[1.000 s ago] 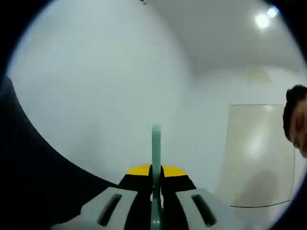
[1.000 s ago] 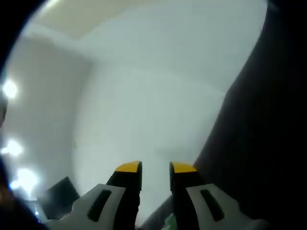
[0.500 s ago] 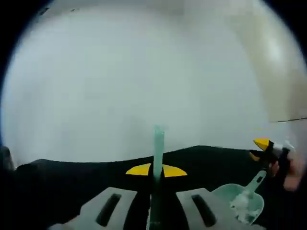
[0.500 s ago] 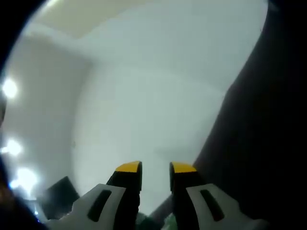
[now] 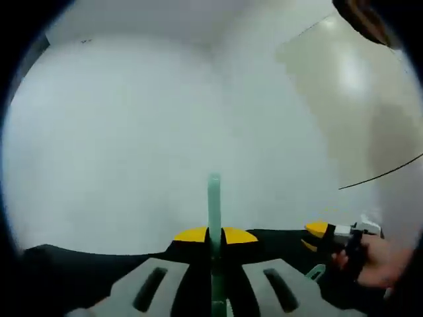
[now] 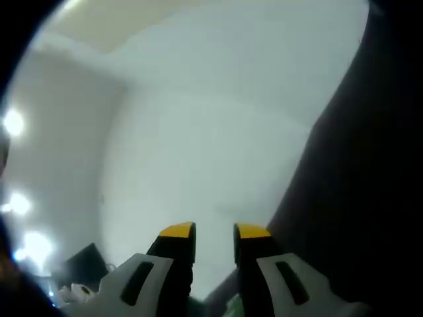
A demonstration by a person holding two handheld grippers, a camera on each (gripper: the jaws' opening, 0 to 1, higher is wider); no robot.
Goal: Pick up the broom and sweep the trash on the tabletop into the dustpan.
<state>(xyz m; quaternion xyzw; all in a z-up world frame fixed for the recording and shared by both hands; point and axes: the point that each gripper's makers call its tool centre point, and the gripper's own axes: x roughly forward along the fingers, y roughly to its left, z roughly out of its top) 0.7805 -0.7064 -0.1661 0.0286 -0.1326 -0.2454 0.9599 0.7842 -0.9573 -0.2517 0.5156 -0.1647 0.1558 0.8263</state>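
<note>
Since half a second ago, the left gripper view has been swung, so that the dark surface (image 5: pixel 99 267) now sits lower in it and the right gripper (image 5: pixel 317 236) is seen nearer to the middle; the pale green dustpan that was seen whole below that gripper is now reduced to a small green piece (image 5: pixel 316 272) beside the hand (image 5: pixel 373 261). The right gripper view is almost unchanged.

One broom handle (image 5: pixel 214 218) is counted, a thin pale green bar standing straight up between the yellow tips of the left gripper (image 5: pixel 215 236). That gripper is closed tightly on the handle, with both tips touching it. The bristle end is hidden below the frame.

One other gripper is seen at the right of the left gripper view, held by the one hand; its yellow tips are small and blurred there. In the right gripper view the right gripper (image 6: pixel 214 230) is shown with its two yellow tips set a narrow gap apart, and nothing is seen between the tips themselves. A green shape (image 6: pixel 232 305) is glimpsed low between the jaws, possibly the dustpan's handle, but a grip on it cannot be told.

A white wall (image 5: pixel 132 132) and a beige panel (image 5: pixel 357 99) are seen behind. Three blurred lights (image 6: pixel 12 122) are counted at the left edge of the right gripper view.
</note>
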